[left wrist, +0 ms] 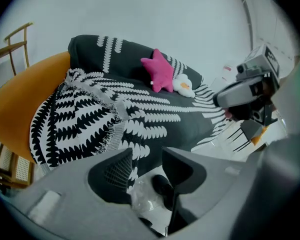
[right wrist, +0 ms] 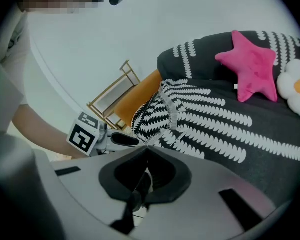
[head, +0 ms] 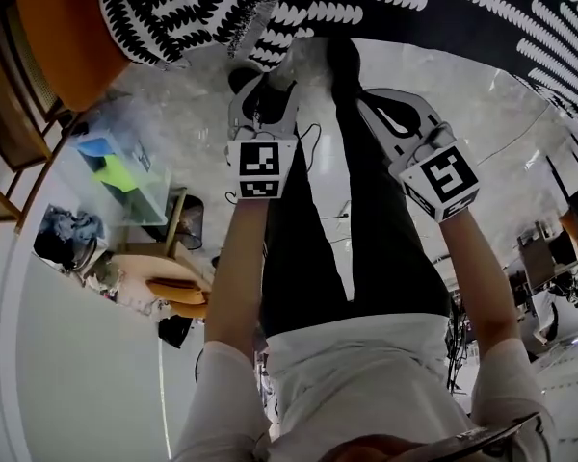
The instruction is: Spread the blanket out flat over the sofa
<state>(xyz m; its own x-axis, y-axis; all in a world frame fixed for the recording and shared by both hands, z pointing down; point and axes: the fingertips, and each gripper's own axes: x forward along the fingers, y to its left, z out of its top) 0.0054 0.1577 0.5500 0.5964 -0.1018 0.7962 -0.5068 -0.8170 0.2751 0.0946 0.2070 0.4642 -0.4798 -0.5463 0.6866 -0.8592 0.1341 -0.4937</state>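
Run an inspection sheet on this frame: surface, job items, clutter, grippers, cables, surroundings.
Surface: sofa, dark cover with white leaf rows, mostly bare of the blanket.
Job's things: blanket, black-and-white leaf print, bunched at the sofa's end beside the orange chair; not spread.
Clutter: pink star cushion and white flower-shaped cushion at the backrest.
Grippers: left gripper open, empty; right gripper jaws together, empty; both short of the sofa.
Cables: thin leads on the floor by the person's feet.
Surroundings: glossy floor, clear storage box.
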